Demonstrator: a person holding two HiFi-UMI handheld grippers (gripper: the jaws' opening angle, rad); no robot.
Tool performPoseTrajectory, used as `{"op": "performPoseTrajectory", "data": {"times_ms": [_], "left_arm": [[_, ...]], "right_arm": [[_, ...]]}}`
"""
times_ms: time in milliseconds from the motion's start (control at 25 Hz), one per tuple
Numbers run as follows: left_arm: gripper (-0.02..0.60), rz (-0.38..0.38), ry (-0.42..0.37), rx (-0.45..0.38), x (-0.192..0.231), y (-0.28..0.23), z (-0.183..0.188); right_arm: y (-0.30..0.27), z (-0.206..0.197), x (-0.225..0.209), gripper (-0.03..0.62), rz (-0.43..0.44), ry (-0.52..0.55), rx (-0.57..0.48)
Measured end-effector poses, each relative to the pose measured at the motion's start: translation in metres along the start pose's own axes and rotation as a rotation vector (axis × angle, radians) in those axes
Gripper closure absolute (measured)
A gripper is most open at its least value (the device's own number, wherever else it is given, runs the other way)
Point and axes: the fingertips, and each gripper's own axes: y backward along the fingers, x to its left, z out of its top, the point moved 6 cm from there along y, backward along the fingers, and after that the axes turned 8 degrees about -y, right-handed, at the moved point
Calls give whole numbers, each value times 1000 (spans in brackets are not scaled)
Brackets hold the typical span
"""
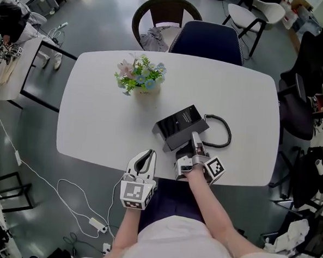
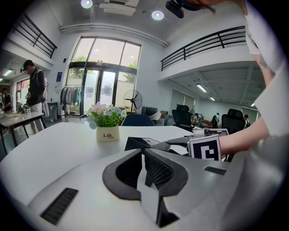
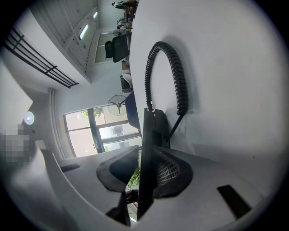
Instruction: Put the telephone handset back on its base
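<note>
- The black telephone handset (image 3: 148,149) shows in the right gripper view edge-on, as a thin, flat dark slab standing between the two jaws.
- The right gripper (image 1: 196,141) is clamped on this slab, a pad pressed to each flat side and the jaws only a little way apart.
- In the head view the handset is at the 5 o'clock corner of the black, wedge-shaped telephone base (image 1: 179,124). That is near the 6 o'clock edge of the white oval table (image 1: 97,111).
- A black coiled cord (image 1: 225,132) loops out to 3 o'clock of the base and curls back to the handset.
- In the head view the gripper's upper jaw covers most of the handset, so its shape and ends are hard to make out there.
- I cannot tell whether the handset touches the base or the table.
- The lower end of the handset is cut off behind the gripper body in the right gripper view.
- The left gripper (image 1: 145,158) is at 7 o'clock of the base, its jaws closed together with nothing between them.
- Count: one handset, one base, one cord and two grippers.
- There is also one white pot of pastel flowers (image 1: 140,78), at 11 o'clock of the base.
</note>
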Motion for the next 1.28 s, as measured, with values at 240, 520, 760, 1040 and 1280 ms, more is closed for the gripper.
{"op": "performPoseTrajectory", "data": {"times_ms": [240,520,760,1040,1280], "left_arm": [[548,-12,-9,-6,-5,-1,1],[548,-17,-14,-16,-6,-2,2],[548,-10,-11,-19,-7,1,0],[548,-12,-7,-21,-8,1,-2],[548,-10,-6,-26,-9,2,-2]], "right_arm": [[-5,-1,14,384,24,53,34],[-5,0,15,352,11,23,40],[-4,0,15,352,-11,38,63],[-1,1,11,352,-36,58,78],[2,0,10,352,-48,60,85]]}}
